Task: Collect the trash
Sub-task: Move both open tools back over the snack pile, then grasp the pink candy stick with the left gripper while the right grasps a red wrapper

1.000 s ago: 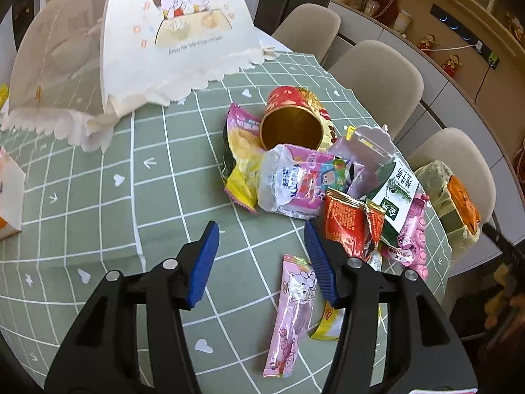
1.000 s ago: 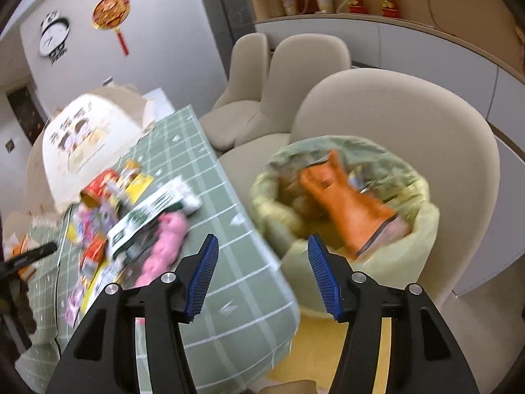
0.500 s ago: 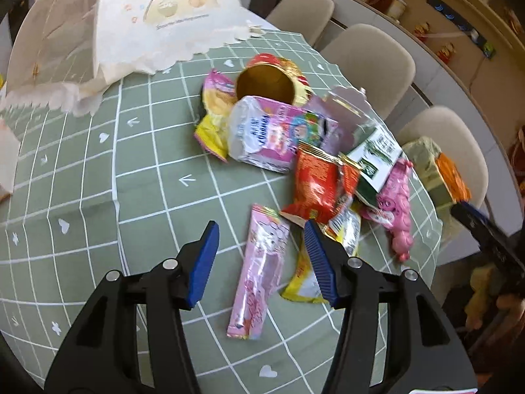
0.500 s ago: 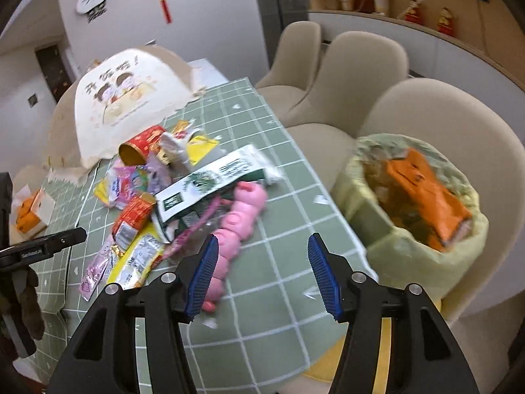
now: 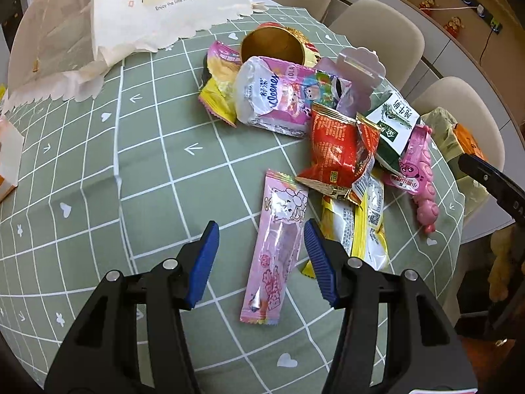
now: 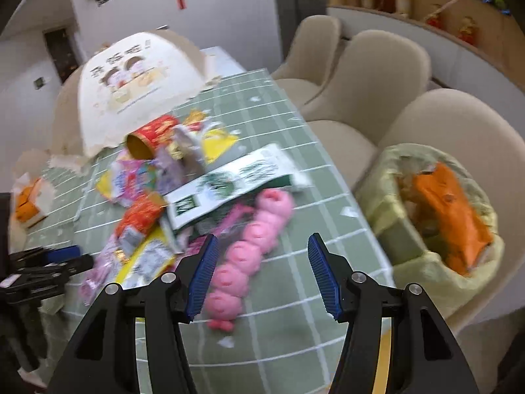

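Note:
A pile of wrappers lies on the green checked tablecloth (image 5: 154, 170). My left gripper (image 5: 261, 229) is open, its jaws on either side of a long pink wrapper (image 5: 279, 246), just above it. Beyond lie a red snack bag (image 5: 334, 151), a yellow wrapper (image 5: 357, 229), a tissue pack (image 5: 272, 98), a gold can (image 5: 272, 46) and a green carton (image 5: 392, 121). My right gripper (image 6: 261, 246) is open and empty above a pink caterpillar-shaped pack (image 6: 249, 246). The trash bag (image 6: 436, 216) with an orange packet sits on a chair at the right.
A white mesh food cover (image 5: 131, 10) stands at the table's far side. An orange-and-white box (image 5: 6, 161) is at the left edge. Beige chairs (image 6: 377, 75) line the table's right side. My left gripper shows in the right wrist view (image 6: 46, 266).
My left gripper has moved down and forward over the long pink wrapper. My right gripper has swung from the trash bag toward the table and now hovers over the pink pack.

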Action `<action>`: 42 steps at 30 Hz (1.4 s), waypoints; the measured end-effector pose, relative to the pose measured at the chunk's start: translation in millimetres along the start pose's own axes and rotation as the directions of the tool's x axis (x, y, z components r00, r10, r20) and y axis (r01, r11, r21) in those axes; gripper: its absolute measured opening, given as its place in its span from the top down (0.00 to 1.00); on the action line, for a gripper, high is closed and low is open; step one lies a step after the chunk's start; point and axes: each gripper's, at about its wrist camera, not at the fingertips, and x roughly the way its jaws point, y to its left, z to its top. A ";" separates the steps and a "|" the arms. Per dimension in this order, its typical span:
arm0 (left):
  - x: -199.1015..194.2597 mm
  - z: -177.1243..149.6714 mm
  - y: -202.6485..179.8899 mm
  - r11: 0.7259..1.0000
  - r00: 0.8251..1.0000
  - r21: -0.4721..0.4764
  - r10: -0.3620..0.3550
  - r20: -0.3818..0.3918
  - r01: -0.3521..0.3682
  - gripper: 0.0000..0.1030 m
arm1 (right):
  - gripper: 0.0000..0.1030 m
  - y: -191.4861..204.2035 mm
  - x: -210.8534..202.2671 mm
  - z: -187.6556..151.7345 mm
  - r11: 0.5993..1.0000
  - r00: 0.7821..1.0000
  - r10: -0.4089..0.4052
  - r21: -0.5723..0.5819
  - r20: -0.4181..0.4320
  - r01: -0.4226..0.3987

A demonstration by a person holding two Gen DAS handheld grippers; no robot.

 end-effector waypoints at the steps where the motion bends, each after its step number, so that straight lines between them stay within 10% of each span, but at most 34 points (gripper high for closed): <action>1: 1.0 0.4 0.7 1.000 1.000 -0.004 -0.007 -0.001 0.007 0.50 | 0.48 4.9 2.0 1.1 1.000 1.000 0.008 -0.017 0.001 -0.008; 23: -35.4 9.5 78.6 0.987 0.992 -0.153 -0.031 0.120 0.049 0.50 | 0.51 100.3 78.6 20.3 0.970 0.954 0.239 0.000 -0.183 -0.243; 26: -32.1 3.8 80.2 0.988 0.994 -0.143 -0.037 0.107 0.052 0.50 | 0.76 105.8 87.7 21.1 0.965 0.944 0.253 -0.011 -0.212 -0.261; 34: -21.9 -8.6 50.6 0.984 0.987 -0.081 -0.155 0.045 0.158 0.50 | 0.85 70.6 35.1 32.5 0.980 0.976 0.196 0.006 -0.091 -0.197; 42: 2.3 -16.5 5.6 0.998 0.998 0.016 -0.067 -0.017 0.067 0.52 | 0.85 25.4 -12.6 24.6 0.988 0.989 0.150 0.036 -0.010 -0.149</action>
